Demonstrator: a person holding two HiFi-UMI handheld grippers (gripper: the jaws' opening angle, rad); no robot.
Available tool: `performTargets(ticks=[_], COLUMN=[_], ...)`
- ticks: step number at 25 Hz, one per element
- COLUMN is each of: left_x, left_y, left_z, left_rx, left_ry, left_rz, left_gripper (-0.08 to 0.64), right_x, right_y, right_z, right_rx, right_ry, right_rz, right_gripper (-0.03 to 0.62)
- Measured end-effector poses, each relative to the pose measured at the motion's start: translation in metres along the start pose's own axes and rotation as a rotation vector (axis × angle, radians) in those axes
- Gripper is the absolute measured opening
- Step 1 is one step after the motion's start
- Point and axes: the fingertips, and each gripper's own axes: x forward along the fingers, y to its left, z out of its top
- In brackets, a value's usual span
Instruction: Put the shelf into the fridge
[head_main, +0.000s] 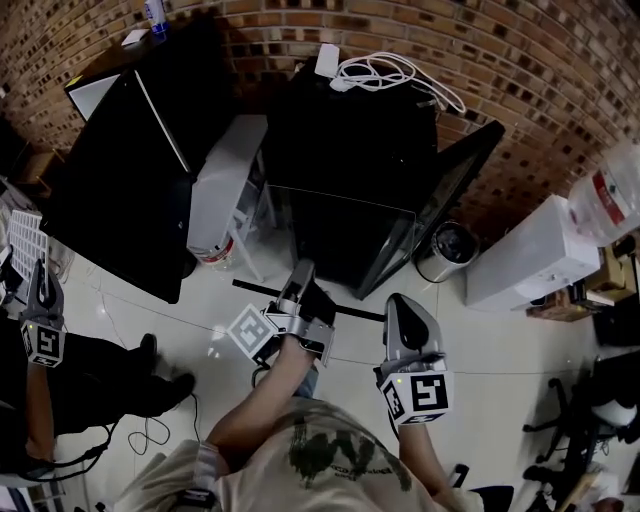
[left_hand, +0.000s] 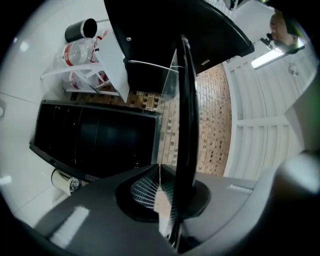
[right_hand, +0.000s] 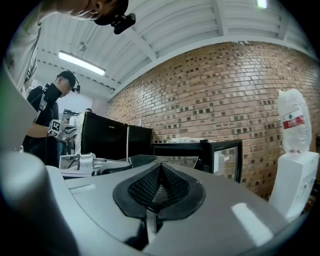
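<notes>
Head view shows a person on a pale tiled floor (head_main: 500, 340), a two-jaw tool in each hand, in front of a black mini fridge (head_main: 350, 150) that stands against a brick wall (head_main: 500, 60). The fridge's glass door (head_main: 450, 190) is swung open to the right, and a coiled white cable (head_main: 395, 72) lies on its top. The shelf (head_main: 352, 312) is out of the fridge, low in front of the open cavity, and appears as a thin dark bar running between the two tools. The left gripper (head_main: 299, 275) is clamped on it: in the left gripper view the black rim and clear pane of the shelf pass straight between the ribbed pads (left_hand: 142, 190), which press against it. The right gripper (head_main: 400, 305) sits at the bar's right end. In the right gripper view its jaws are together with nothing plainly between them, and the flat pane lies just beyond their tips; whether they touch it I cannot tell. A white water dispenser (head_main: 530, 260) carrying a large bottle (head_main: 610, 195) stands to the right of the fridge, and a second, larger black cabinet (head_main: 130, 170) stands to the left. At the left edge another person's arm (head_main: 35, 400) holds a further marker-cube gripper.
</notes>
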Motion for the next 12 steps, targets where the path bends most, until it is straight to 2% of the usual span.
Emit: performTargets(ticks=[12], left_x=[0.066], left_y=[0.033], left_z=[0.038], left_rx=[-0.010], left_ry=[0.036], left_rz=[0.043], left_gripper=[0.015], right_x=[0.084], right_y=[-0.026], right_z=[0.000], right_rx=[0.005], right_ry=[0.047], right_rz=[-0.049], right_gripper=[0.000])
